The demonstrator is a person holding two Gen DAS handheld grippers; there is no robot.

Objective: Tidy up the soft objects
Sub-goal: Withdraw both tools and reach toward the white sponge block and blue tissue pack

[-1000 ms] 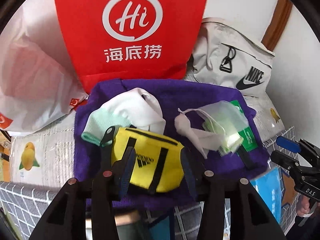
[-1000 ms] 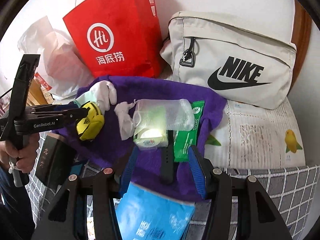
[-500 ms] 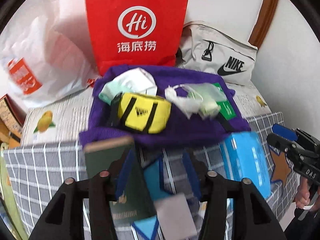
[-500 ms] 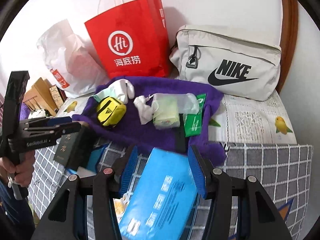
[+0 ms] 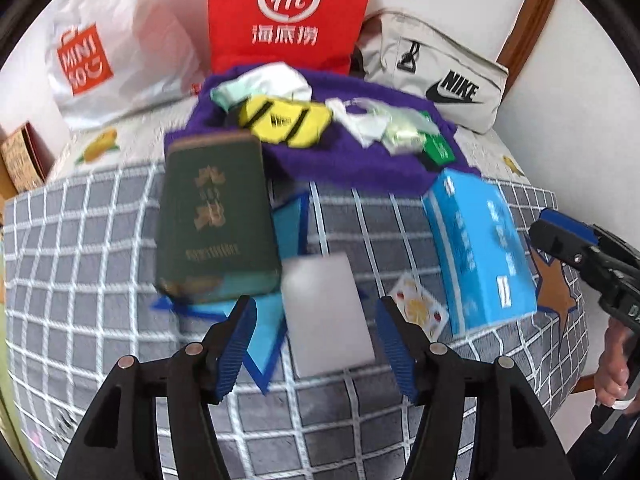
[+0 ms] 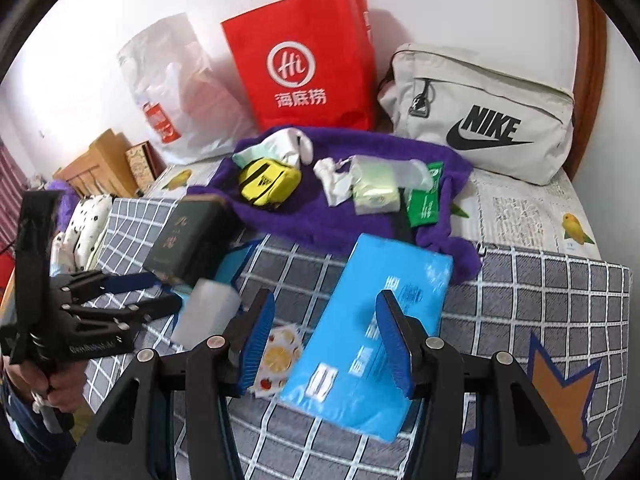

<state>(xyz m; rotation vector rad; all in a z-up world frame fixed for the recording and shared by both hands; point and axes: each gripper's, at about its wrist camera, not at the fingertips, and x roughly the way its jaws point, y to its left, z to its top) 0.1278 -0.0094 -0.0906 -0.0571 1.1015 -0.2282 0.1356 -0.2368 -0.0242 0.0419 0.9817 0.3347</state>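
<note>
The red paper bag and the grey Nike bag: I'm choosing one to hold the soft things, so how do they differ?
The red paper bag stands upright with thin handles on top; the grey Nike bag leans back, wider than tall. The red paper bag looks stiff and creased, the grey Nike bag soft. The grey one has a zip with a metal pull; the red one shows no fastener. Both stand against the wall behind the purple cloth.

- We see a red paper bag (image 6: 304,68) standing against the wall, with a white plastic bag (image 6: 180,96) beside it.
- A dark green book (image 5: 216,220) lies on the checked bedcover (image 6: 540,292).
- A blue box (image 6: 372,332) lies near the front edge, just beside a small fruit-printed packet (image 6: 280,356).
- A wooden cabinet (image 6: 104,164) stands far left.
</note>
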